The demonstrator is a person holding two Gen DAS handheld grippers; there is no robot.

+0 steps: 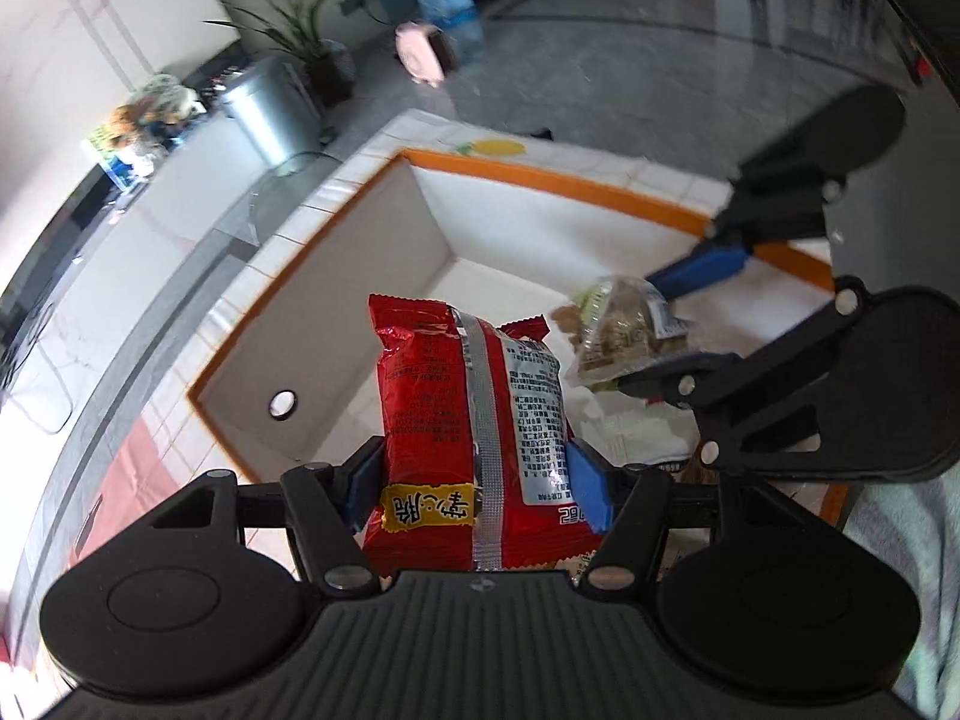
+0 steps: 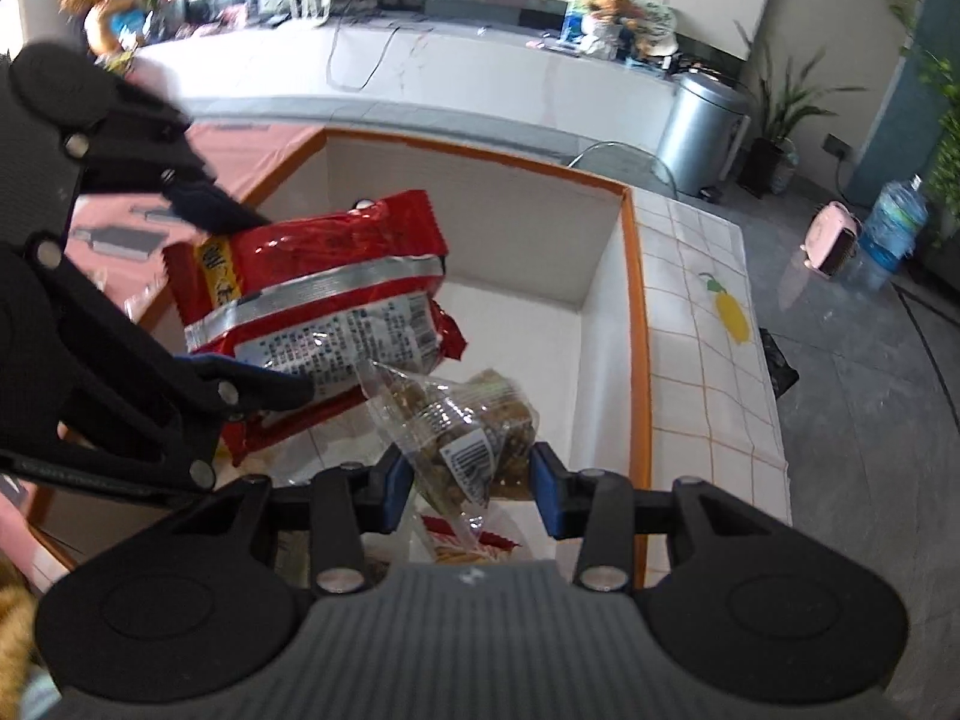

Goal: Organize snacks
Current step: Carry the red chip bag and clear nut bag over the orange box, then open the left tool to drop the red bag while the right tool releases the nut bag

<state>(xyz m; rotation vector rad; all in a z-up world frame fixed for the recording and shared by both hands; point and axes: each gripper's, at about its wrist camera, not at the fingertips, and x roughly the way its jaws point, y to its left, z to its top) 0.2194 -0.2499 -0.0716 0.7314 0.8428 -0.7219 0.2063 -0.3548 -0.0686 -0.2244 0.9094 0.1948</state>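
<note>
A red snack bag (image 1: 468,396) with a silver seam is clamped across its width in my left gripper (image 1: 480,480). A clear bag of brown snacks (image 2: 468,426) sits pinched in my right gripper (image 2: 474,483). Both bags hang over a white box with an orange rim (image 2: 480,222), side by side and nearly touching. From the left wrist, the right gripper (image 1: 666,330) comes in from the right with the clear bag (image 1: 618,324) over the box (image 1: 432,222). From the right wrist, the left gripper (image 2: 264,300) holds the red bag (image 2: 324,288) at the left.
Other packets (image 2: 462,546) lie in the near part of the box. The box stands on a white checked tablecloth (image 2: 702,330). On the grey floor beyond stand a metal bin (image 2: 696,132), a pink heater (image 2: 831,237) and a water jug (image 2: 894,228).
</note>
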